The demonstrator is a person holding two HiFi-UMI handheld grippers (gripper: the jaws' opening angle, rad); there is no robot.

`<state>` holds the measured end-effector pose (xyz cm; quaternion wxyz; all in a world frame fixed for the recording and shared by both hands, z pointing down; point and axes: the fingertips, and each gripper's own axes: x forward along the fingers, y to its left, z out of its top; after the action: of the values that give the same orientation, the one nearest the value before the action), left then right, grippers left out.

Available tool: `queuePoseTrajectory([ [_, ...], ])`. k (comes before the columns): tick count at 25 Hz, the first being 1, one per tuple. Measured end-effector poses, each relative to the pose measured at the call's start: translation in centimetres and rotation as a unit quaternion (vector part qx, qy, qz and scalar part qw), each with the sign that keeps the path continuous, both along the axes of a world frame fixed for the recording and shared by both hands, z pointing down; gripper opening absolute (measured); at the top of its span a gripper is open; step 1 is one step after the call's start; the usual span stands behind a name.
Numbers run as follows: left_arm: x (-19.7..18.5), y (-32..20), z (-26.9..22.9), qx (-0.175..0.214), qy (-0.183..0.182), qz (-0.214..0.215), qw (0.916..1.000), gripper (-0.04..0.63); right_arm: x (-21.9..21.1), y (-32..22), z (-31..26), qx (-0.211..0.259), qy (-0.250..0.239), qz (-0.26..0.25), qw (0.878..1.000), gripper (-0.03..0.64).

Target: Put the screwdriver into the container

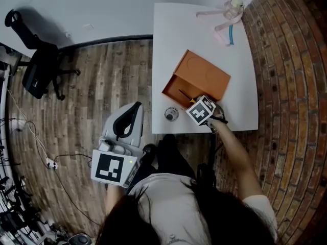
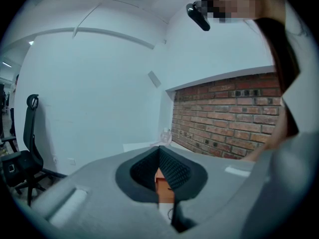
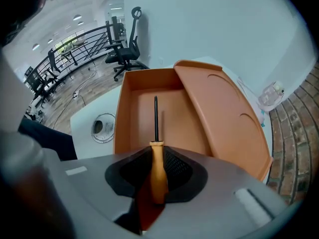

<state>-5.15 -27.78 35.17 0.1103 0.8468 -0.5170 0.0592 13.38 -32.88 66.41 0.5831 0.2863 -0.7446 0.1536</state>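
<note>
An orange box, the container (image 1: 196, 78), lies open on the white table (image 1: 168, 34), its lid (image 3: 224, 118) folded out to the right. My right gripper (image 1: 192, 102) sits at the box's near edge, shut on the orange handle of the screwdriver (image 3: 158, 173). The tool's thin black shaft (image 3: 155, 116) points forward over the inside of the container (image 3: 122, 118); part of it shows in the head view as well (image 1: 184, 94). My left gripper (image 1: 136, 107) hangs off the table's left side above the wooden floor, its jaws together with nothing in them (image 2: 159, 151).
A small round metal-rimmed object (image 1: 171, 114) stands on the table just left of my right gripper, also visible in the right gripper view (image 3: 103, 127). A clear plastic item with pink and blue parts (image 1: 229, 11) lies at the far corner. A brick wall (image 1: 286, 60) borders the table's right; an office chair (image 1: 38, 68) is far left.
</note>
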Motion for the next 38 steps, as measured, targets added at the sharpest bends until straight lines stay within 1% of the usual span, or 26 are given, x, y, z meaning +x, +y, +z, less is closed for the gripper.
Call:
queuePoseTrajectory([
  [4, -0.4, 0.3, 0.1, 0.0, -0.007, -0.001, 1.0, 0.0, -0.1, -0.1, 0.5, -0.017, 0.012, 0.002, 1.0, 0.078],
  [6, -0.8, 0.5, 0.2, -0.004, -0.015, 0.0, 0.9999, 0.0, -0.1, -0.2, 0.7, -0.024, 0.017, 0.002, 1.0, 0.078],
  [9, -1.3, 0.4, 0.1, -0.015, -0.017, -0.01, 0.9997, 0.0, -0.1, -0.3, 0.7, -0.032, 0.019, 0.003, 0.999, 0.078],
  [13, -1.2, 0.3, -0.3, -0.003, -0.005, -0.003, 1.0, 0.0, -0.3, -0.2, 0.6, -0.034, 0.017, 0.005, 0.999, 0.08],
  [16, -1.3, 0.4, -0.3, -0.003, -0.004, 0.003, 1.0, 0.0, 0.0, 0.0, 0.8, -0.039, 0.021, 0.015, 0.999, 0.084],
  [19, -1.4, 0.6, -0.5, -0.002, 0.002, 0.006, 1.0, 0.0, -0.3, -0.4, 0.7, -0.029, 0.012, 0.014, 0.999, 0.088],
  [23, -1.8, 1.0, -0.5, -0.009, -0.003, 0.006, 0.9999, 0.0, -0.3, -0.3, 0.1, -0.023, -0.004, 0.036, 0.999, 0.1],
  [26, -2.0, 1.3, -0.6, -0.005, -0.006, 0.013, 0.9999, 0.0, -0.2, -0.3, -0.6, -0.01, -0.015, 0.048, 0.999, 0.121],
  [28, -1.9, 1.6, -0.7, -0.001, -0.005, 0.021, 0.9998, 0.0, -0.2, -0.1, -1.1, -0.002, -0.023, 0.056, 0.998, 0.121],
  [38, -1.3, 3.5, -1.8, 0.015, 0.001, 0.05, 0.9986, 0.0, 0.2, 0.9, -3.7, 0.058, -0.041, 0.093, 0.993, 0.133],
])
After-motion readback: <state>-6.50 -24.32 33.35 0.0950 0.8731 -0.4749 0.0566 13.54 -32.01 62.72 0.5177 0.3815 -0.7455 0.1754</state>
